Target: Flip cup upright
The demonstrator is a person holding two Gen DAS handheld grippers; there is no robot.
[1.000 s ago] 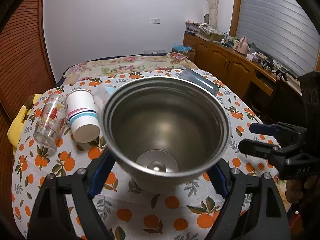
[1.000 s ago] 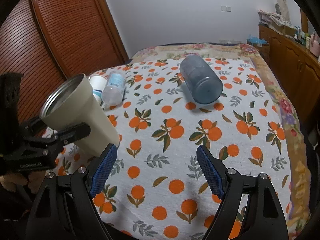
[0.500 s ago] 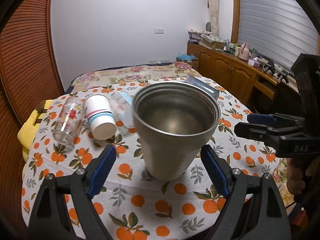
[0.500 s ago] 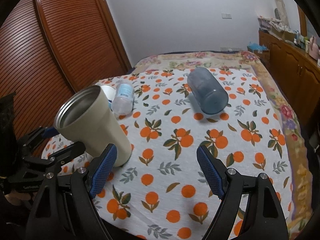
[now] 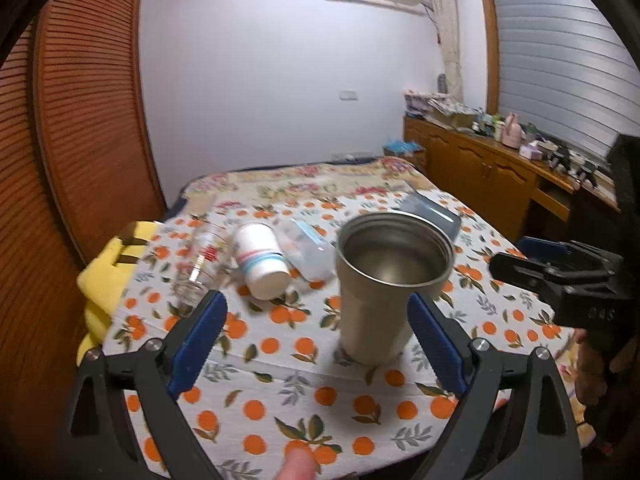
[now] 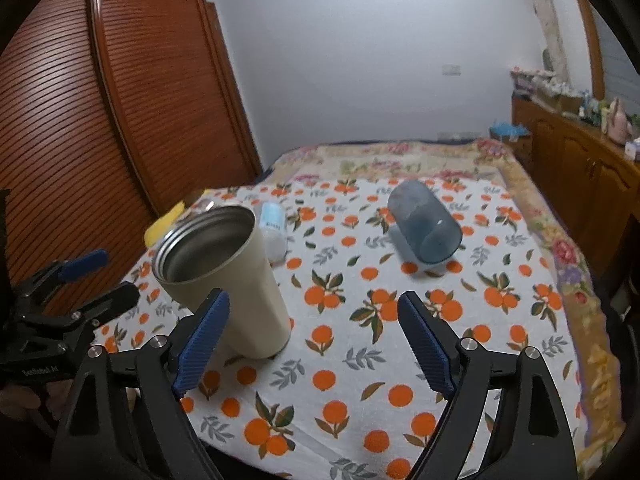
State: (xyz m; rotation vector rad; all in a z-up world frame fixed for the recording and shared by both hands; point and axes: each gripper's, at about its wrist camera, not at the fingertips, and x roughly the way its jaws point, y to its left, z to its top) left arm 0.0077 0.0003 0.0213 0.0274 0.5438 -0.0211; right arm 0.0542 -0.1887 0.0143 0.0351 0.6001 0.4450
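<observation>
A beige steel tumbler stands upright, mouth up, on the orange-print tablecloth; it also shows in the right wrist view. My left gripper is open and empty, drawn back from the tumbler, which stands free beyond its fingertips. My right gripper is open and empty over the cloth, with the tumbler to its left. The right gripper shows at the right edge of the left wrist view.
A white paper cup, a clear glass and a clear plastic bottle lie on their sides at the left. A blue translucent cup lies on its side at the back. A wooden cabinet stands at right.
The left gripper tipped the tumbler upright, set it on the cloth, opened and drew back. The right gripper stayed open and pulled back slightly.
</observation>
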